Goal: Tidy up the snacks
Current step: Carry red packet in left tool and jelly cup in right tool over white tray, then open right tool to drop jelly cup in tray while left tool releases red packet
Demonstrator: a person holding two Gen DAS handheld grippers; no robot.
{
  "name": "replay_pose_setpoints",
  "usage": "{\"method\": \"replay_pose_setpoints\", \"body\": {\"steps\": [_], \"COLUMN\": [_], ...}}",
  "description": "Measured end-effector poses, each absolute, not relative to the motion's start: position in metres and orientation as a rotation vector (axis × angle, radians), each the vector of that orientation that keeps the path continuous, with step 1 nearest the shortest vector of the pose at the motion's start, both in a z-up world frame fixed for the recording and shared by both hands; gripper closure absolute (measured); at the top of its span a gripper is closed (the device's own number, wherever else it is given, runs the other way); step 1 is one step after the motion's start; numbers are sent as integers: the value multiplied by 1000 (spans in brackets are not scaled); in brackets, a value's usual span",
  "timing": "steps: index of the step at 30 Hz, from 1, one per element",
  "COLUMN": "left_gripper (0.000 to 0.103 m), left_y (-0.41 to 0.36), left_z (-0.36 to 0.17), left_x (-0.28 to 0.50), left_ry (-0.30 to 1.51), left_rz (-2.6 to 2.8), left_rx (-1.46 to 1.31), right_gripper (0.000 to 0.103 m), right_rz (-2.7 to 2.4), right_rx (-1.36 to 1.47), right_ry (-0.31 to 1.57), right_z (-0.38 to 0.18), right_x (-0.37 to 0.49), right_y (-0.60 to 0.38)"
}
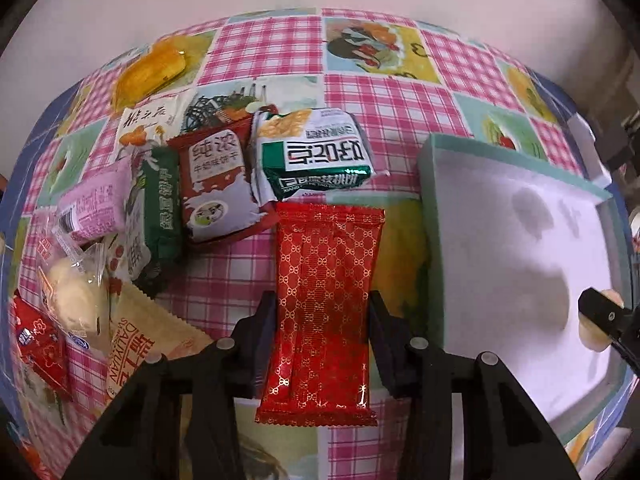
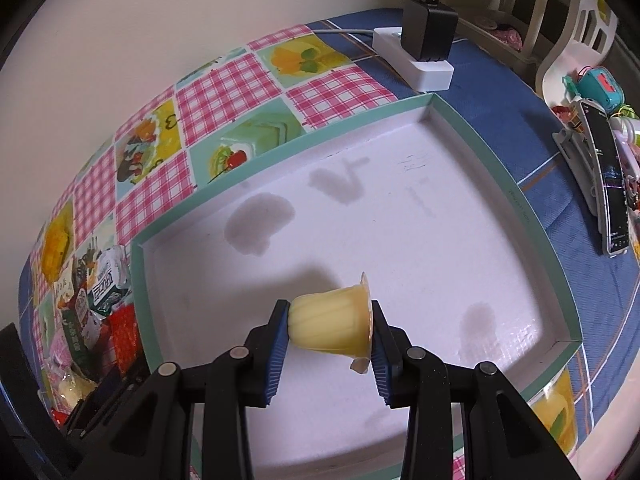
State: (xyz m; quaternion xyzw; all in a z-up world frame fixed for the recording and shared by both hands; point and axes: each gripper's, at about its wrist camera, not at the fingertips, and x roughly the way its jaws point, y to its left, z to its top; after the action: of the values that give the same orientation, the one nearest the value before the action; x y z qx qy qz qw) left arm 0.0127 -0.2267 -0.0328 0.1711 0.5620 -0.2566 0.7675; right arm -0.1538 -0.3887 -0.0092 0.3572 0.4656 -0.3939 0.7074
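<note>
The left tool (image 1: 323, 320) has its two fingers closed against the long sides of a red foil packet (image 1: 324, 312) patterned in gold, which lies lengthwise on the checked tabletop (image 1: 360, 92) just left of the shallow green-rimmed box (image 1: 430, 216). At ten o'clock from that packet the other snacks crowd together: a green-and-white biscuit pack (image 1: 316, 152) touching the red packet's far end, a red-and-white milk biscuit pack (image 1: 218, 184), a dark green pack (image 1: 162, 204), a pink pack (image 1: 96, 208), a clear-wrapped pale pastry (image 1: 76, 300), a beige pack (image 1: 136, 344) and a small red pack (image 1: 38, 344) at eight o'clock, with a yellow wrapped cake (image 1: 150, 70) farther off at eleven. The right tool (image 2: 331, 326) is clamped on a yellow jelly cup (image 2: 330, 320), turned on its side and held over the box's white floor (image 2: 400, 220), which bears several grey stains. Beyond the box at one o'clock sit a white power strip (image 2: 416, 56) with a black charger (image 2: 428, 36) plugged in; at three o'clock a phone (image 2: 608, 176) leans in a stand among small toys.
</note>
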Motion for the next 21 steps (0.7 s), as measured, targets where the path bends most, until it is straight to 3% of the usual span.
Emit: {"method": "replay_pose_setpoints", "body": {"steps": [11,15,21], "left_gripper": [57,47,43], "left_y": [-252,-271,-247], "left_z": [26,17,13], "left_x": [-8,-9,9], "left_ry": [1146,1179,1226], "left_rz": [-826,-858,-748], "left_rx": [221,227,180], "right_gripper": [63,63,46], "right_rz": [-883,-902,-881], "right_rx": [786,785,748], "right_ry": [1011,1007,993], "right_z": [-4,-3,4], "right_x": [-159,-163,-159], "right_y": [-391,-394,-387]}}
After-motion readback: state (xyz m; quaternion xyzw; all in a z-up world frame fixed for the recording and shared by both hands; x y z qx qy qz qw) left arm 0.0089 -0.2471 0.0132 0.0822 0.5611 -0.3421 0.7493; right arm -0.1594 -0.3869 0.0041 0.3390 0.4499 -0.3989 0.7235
